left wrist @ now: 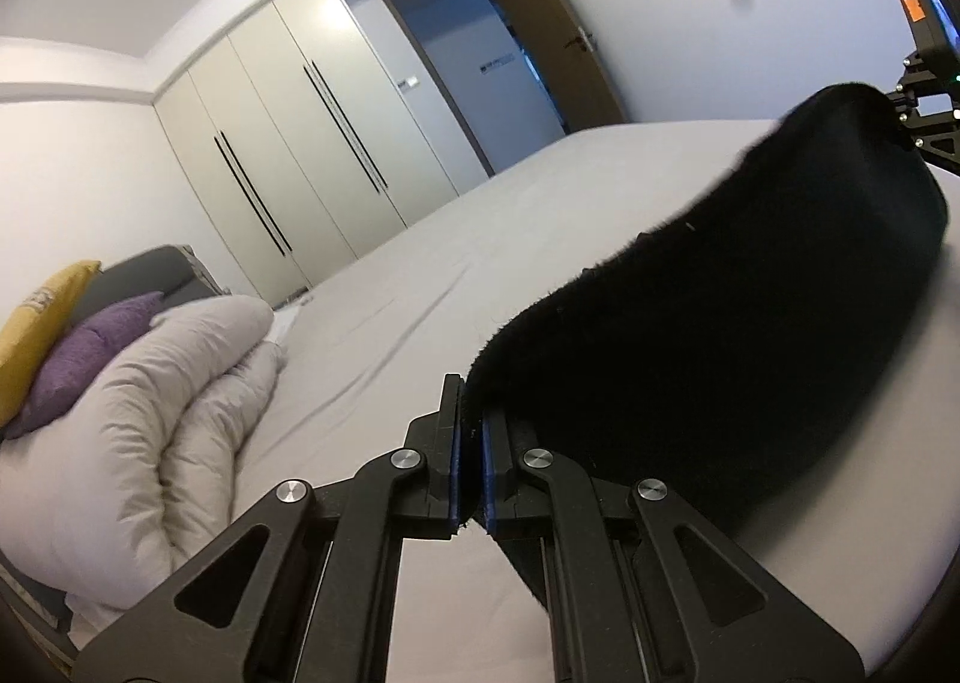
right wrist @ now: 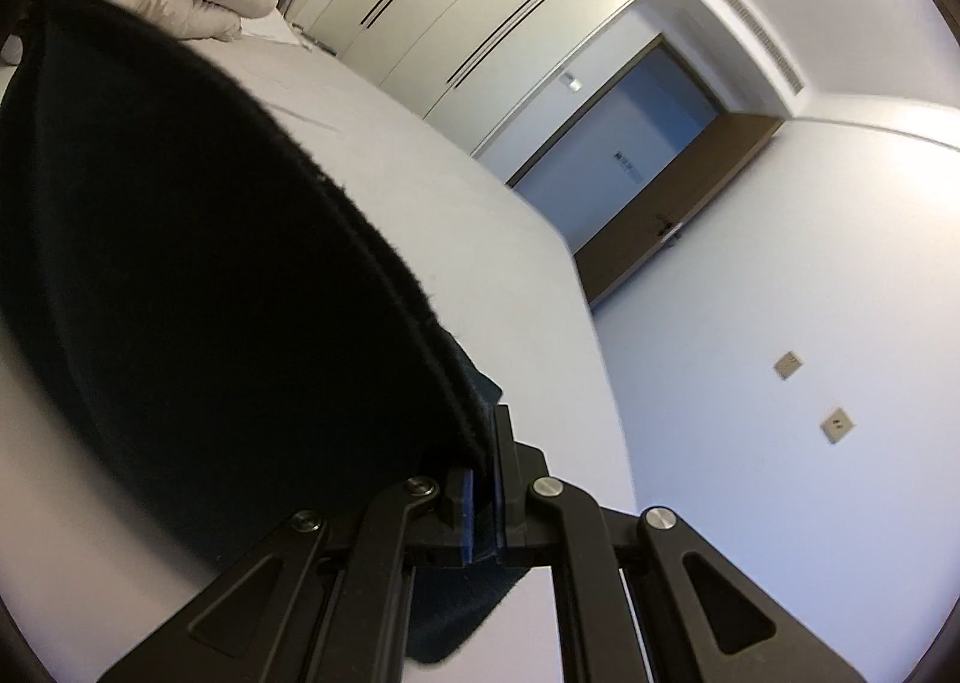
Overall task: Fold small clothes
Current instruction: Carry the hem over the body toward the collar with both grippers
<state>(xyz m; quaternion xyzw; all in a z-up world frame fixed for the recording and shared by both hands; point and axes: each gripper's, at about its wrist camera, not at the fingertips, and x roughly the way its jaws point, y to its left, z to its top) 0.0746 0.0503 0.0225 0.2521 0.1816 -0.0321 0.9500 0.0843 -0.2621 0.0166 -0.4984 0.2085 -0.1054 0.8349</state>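
A black fuzzy garment hangs stretched above the pale bed sheet, held up at both ends. My left gripper is shut on its near corner, blue pads pinching the edge. At the far right of the left wrist view, the right gripper grips the other end. In the right wrist view my right gripper is shut on a corner of the black garment, which spreads away to the left over the bed sheet. A dark flap hangs below the jaws.
A bunched white duvet lies at the head of the bed, with a purple cushion and a yellow cushion behind it. Wardrobe doors and an open doorway stand beyond the bed.
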